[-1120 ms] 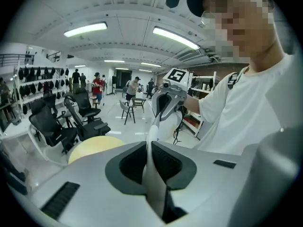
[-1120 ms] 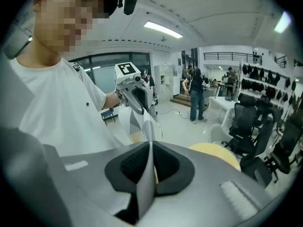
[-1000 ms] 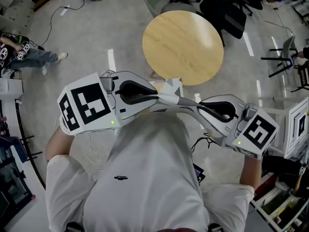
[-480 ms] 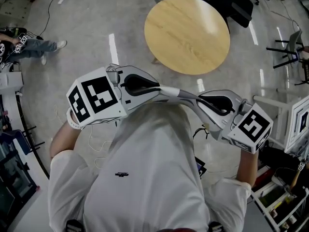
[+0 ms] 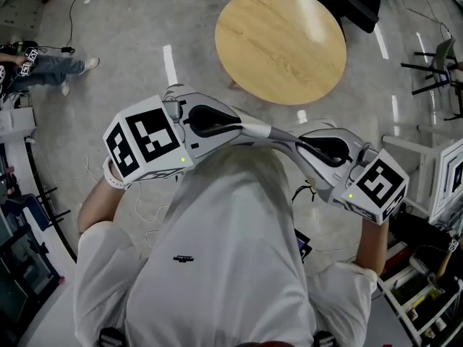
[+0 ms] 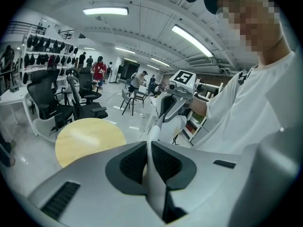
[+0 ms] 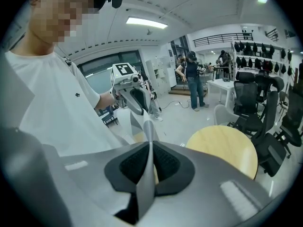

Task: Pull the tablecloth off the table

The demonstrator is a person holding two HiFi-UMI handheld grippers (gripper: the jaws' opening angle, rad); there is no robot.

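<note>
Fingers [image 6: 132,163] on our left gripper [image 5: 242,129] and right gripper [image 5: 293,147] stay clenched on the tablecloth [image 5: 269,131], its fold now flattened, table [image 5: 282,42] bare: seemingly done.

The tablecloth [image 5: 268,133] was a pale grey-white sheet, clear of the desk [image 5: 281,43] and drawn into a narrow, taut band. It ran between my left tongs [image 5: 244,127] and my right tongs [image 5: 293,145], each clamped on one end, with the fabric edge-on between the pads. The desk was round, its light wood top bare, and it stood beyond the band without touching it.
</note>
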